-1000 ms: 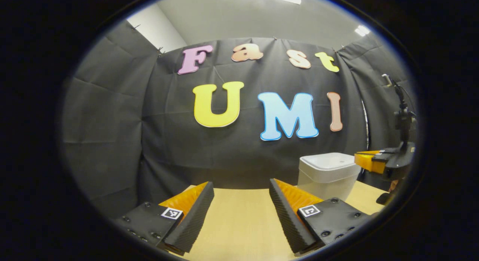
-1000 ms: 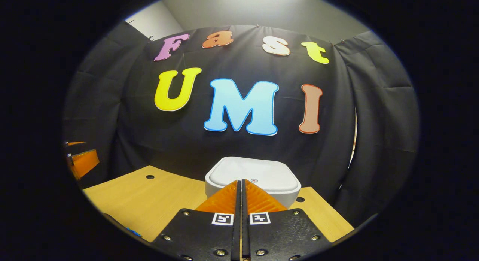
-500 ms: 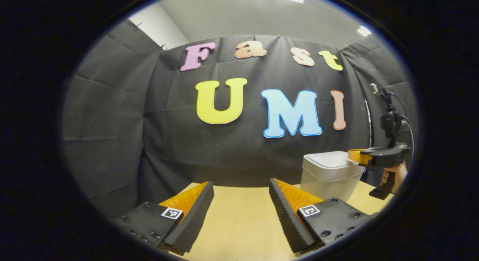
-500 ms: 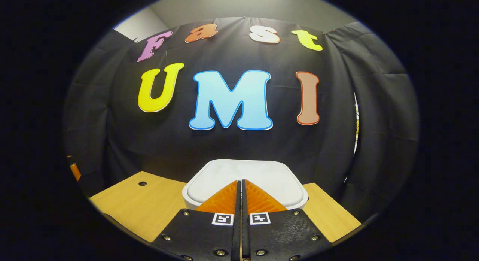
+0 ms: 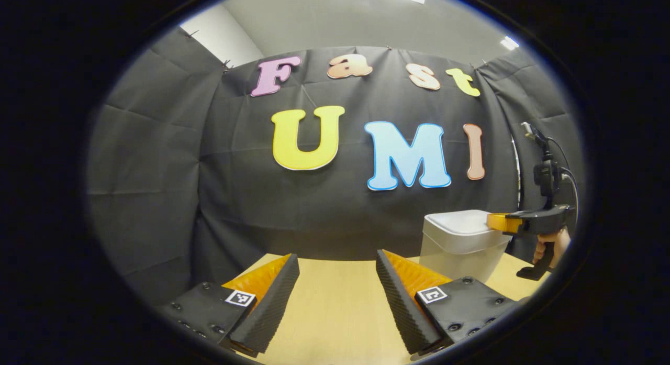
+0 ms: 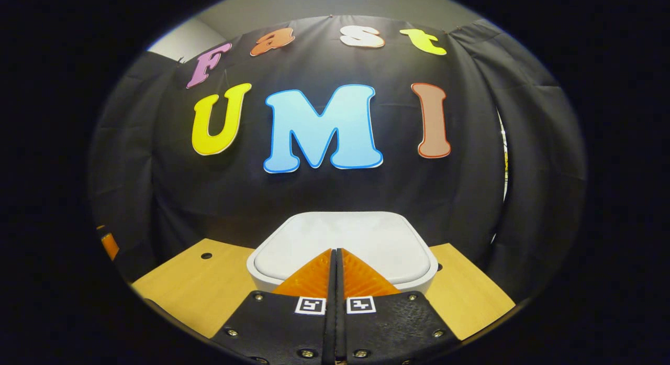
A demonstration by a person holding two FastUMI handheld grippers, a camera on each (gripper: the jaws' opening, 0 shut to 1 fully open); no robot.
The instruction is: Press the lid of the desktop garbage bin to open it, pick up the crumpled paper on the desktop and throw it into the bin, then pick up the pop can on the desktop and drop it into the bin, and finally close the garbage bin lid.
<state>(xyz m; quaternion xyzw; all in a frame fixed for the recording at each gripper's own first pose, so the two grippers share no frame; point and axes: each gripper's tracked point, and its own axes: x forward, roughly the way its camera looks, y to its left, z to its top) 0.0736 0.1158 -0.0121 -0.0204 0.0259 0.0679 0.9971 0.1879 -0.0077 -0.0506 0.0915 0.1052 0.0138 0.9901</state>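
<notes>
The white desktop bin (image 5: 460, 247) stands at the right of the wooden table, lid down. In the right gripper view its lid (image 6: 361, 234) spreads wide just beyond my right gripper (image 6: 335, 251), which is shut with nothing between its fingers, tips over the lid's near edge. The left gripper view shows that right gripper (image 5: 503, 222) level with the lid's right edge, a hand (image 5: 549, 245) on its handle; whether it touches the lid I cannot tell. My left gripper (image 5: 336, 256) hangs open over the bare tabletop, left of the bin.
The light wooden table (image 6: 178, 289) runs back to the black cloth wall close behind the bin. A small round hole (image 6: 206, 255) sits in the tabletop left of the bin. A sliver of the left gripper (image 6: 109, 244) shows at the far left.
My right gripper has moved forward and down toward the bin, whose lid now looks larger and closer beneath the tips. The left gripper has hardly moved.
</notes>
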